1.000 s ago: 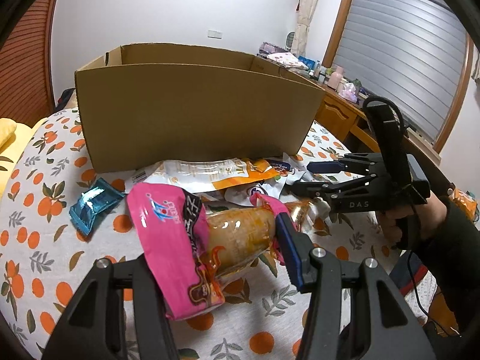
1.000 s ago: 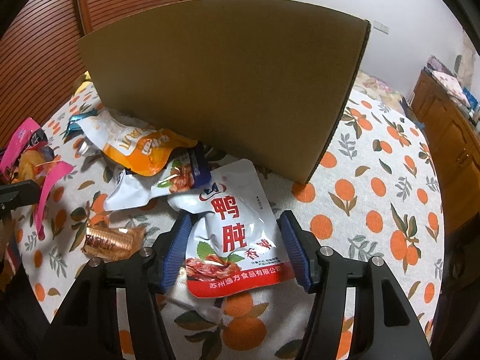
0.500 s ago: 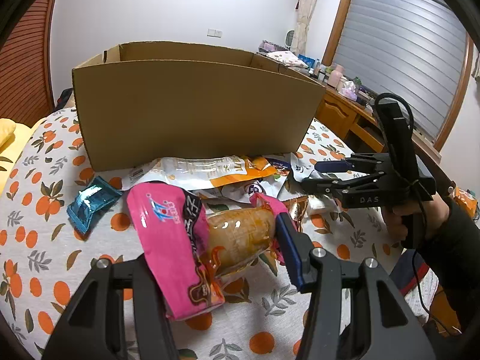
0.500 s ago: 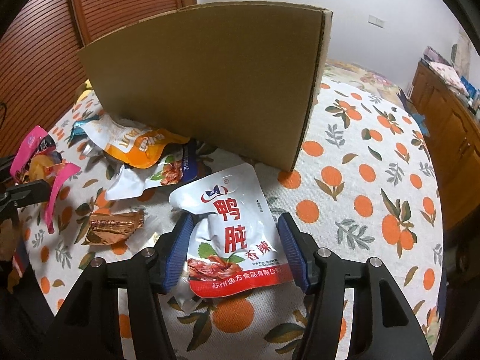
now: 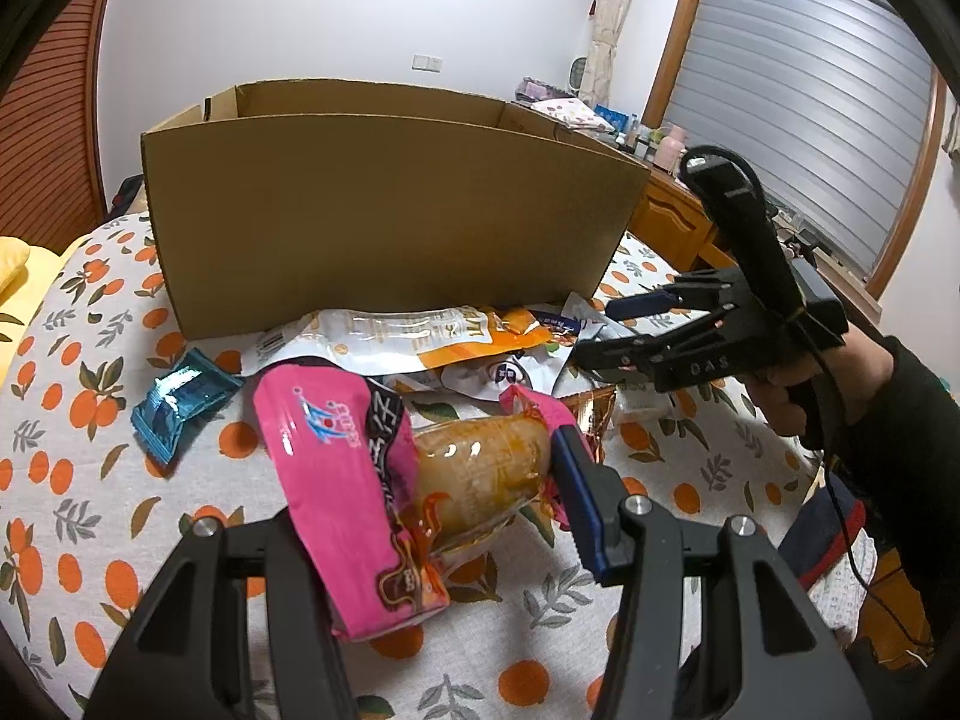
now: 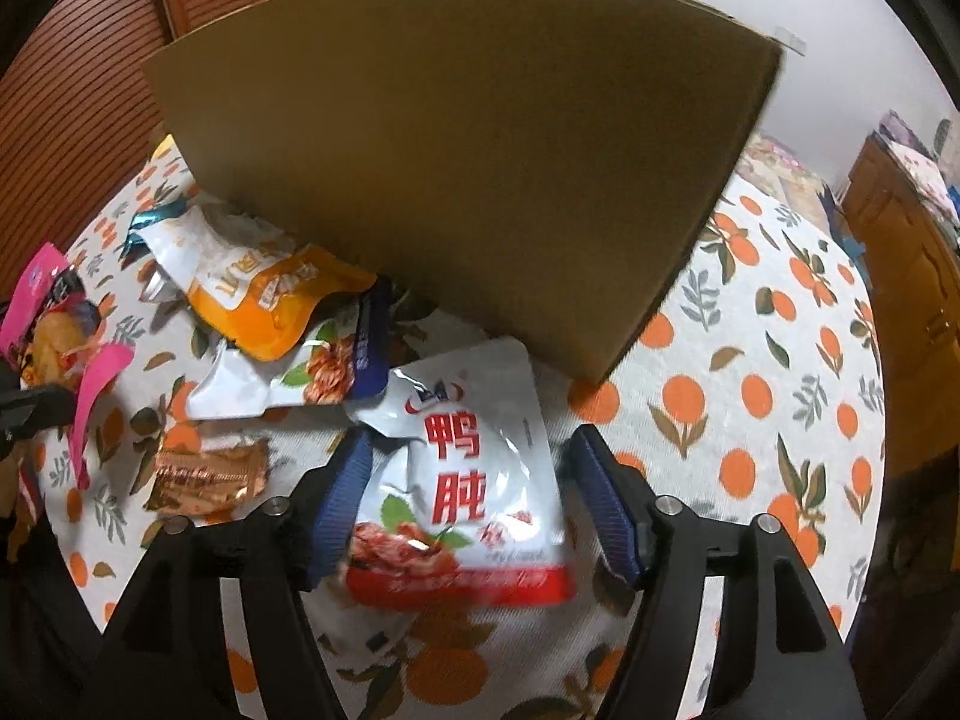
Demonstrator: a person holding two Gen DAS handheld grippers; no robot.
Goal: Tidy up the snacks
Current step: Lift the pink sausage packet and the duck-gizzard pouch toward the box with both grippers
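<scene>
Left wrist view: low, close over the orange-patterned tablecloth [image 5: 78, 462], facing the open brown cardboard box [image 5: 384, 228]. Right wrist view: steeper, closer, facing the box's corner [image 6: 480, 180]. Shared: box, cloth, orange-and-white foil pouch [image 5: 414, 339] [image 6: 264, 294].

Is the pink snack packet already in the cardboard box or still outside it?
Outside. The pink snack packet sits between the left hand-held gripper fingers, in front of the cardboard box, above the orange-print cloth.

- A bed [image 5: 72, 480] under an orange-print sheet carries everything.
- A cardboard box [image 5: 384, 222] stands on it.
- Before the box lie an orange-and-white pouch [image 5: 408, 336], a blue wrapper [image 5: 180, 402], a copper wrapper [image 6: 207, 474] and a white-and-red pouch [image 6: 474, 480].
</scene>
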